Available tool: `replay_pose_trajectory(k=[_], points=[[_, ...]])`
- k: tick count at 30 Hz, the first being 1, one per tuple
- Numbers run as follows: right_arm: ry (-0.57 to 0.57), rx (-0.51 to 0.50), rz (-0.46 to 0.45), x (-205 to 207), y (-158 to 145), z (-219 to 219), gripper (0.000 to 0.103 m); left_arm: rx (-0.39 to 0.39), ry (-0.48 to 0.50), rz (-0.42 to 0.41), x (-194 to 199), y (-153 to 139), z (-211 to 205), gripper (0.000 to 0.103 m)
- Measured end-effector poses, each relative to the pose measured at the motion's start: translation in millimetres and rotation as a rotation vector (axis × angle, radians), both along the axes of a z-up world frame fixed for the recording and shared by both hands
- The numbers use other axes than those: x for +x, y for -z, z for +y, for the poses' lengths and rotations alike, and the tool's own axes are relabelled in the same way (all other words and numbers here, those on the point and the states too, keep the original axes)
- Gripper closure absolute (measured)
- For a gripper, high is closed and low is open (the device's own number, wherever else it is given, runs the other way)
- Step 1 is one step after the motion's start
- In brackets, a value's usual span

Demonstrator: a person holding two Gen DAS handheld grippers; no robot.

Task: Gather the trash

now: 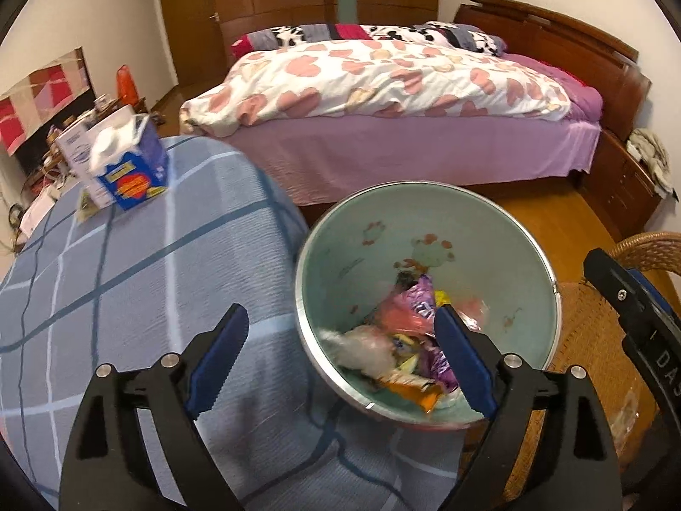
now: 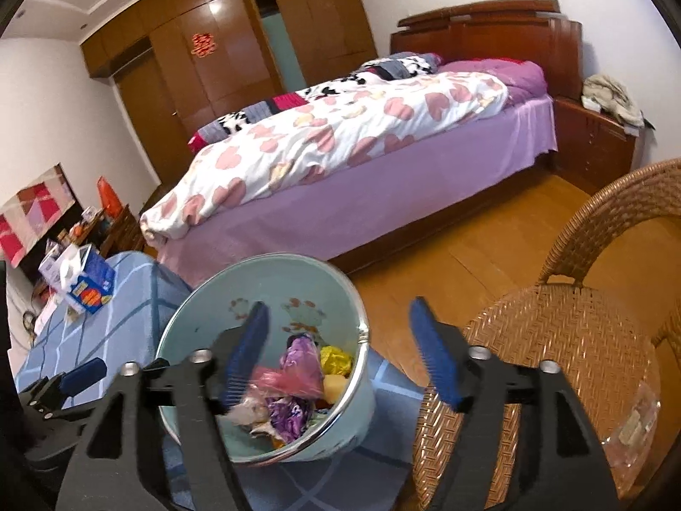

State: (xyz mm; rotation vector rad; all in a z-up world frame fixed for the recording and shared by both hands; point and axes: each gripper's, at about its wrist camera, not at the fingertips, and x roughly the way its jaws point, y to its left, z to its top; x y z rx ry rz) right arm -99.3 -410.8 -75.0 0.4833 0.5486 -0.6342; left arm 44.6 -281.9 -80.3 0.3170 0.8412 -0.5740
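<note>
even indoor light, glare on wardrobe (image 2: pixel 221 12), motion blur, fisheye edges bent and dark.

Two wrist fisheyes, close above the trash bin (image 1: pixel 425 230), angled down bedward, both sharing bin and bed (image 2: pixel 340 162).

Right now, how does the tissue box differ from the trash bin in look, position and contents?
The tissue box is a blue, printed, square-cornered carton; the trash bin is a round, pale green pail with a metal rim. The tissue box sits far back on the checked tablecloth; the trash bin is close, beside both tools. White tissue sticks out of the tissue box; the trash bin holds mixed colourful wrappers. Both are open-topped.
</note>
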Motion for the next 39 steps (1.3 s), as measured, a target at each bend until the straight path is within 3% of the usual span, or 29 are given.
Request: replay_pose_trajectory(k=[5, 10, 23, 33, 39], points=[[-0.035, -0.025, 0.005, 1, -3, 18, 0.016, 0.005, -0.051, -0.035, -6, -6, 33, 0.013], [-0.089, -0.034, 0.007, -2, -7, 43, 0.015, -0.027, -0.114, -0.036, -13, -13, 74, 0.012], [-0.16, -0.114, -0.061, -21, -36, 109, 0.015, -0.078, -0.219, -0.216, -56, -57, 153, 0.006], [-0.136, -0.258, -0.164, -43, -68, 137, 0.012, -0.141, -0.271, -0.312, -80, -89, 179, 0.006], [-0.129, -0.283, -0.196, -51, -77, 138, 0.012, -0.125, -0.275, -0.357, -88, -97, 177, 0.006]])
